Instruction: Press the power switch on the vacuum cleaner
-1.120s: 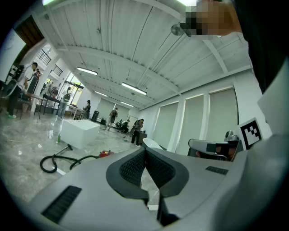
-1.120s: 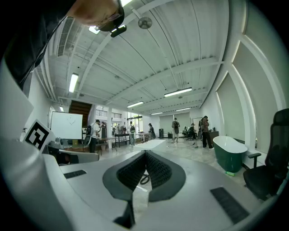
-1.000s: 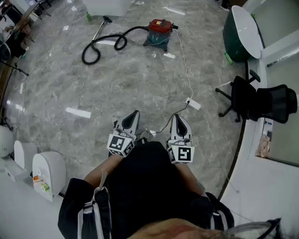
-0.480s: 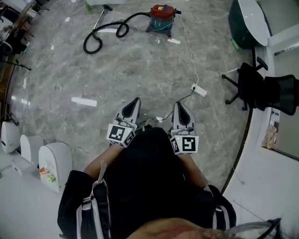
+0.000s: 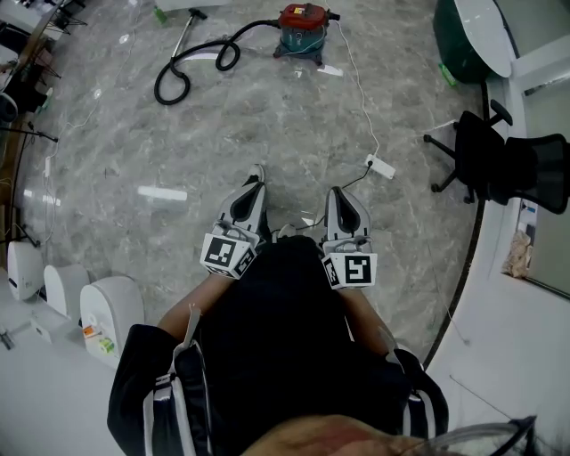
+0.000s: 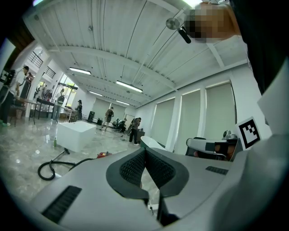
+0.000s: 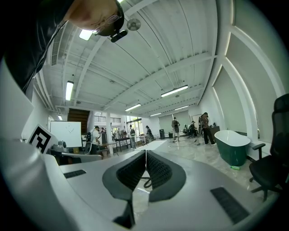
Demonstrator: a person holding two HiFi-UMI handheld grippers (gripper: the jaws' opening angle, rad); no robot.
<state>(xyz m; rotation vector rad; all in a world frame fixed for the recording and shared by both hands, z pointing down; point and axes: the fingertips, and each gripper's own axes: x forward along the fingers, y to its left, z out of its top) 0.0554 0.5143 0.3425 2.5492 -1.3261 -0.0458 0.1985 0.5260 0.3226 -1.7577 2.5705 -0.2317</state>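
Stage: not begun | vacuum cleaner (image 5: 301,31) is seen on the floor (image 5: 267,125) far ahead, well apart from both tools | left gripper (image 5: 255,175) and right gripper (image 5: 338,194) are held with jaws pressed together, nothing pinched | left to do, as judged: approach, switch press.

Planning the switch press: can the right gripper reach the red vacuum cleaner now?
Probably not yet: the right gripper, jaws shut, is near the person's body, and the red drum vacuum cleaner stands far across the grey floor.
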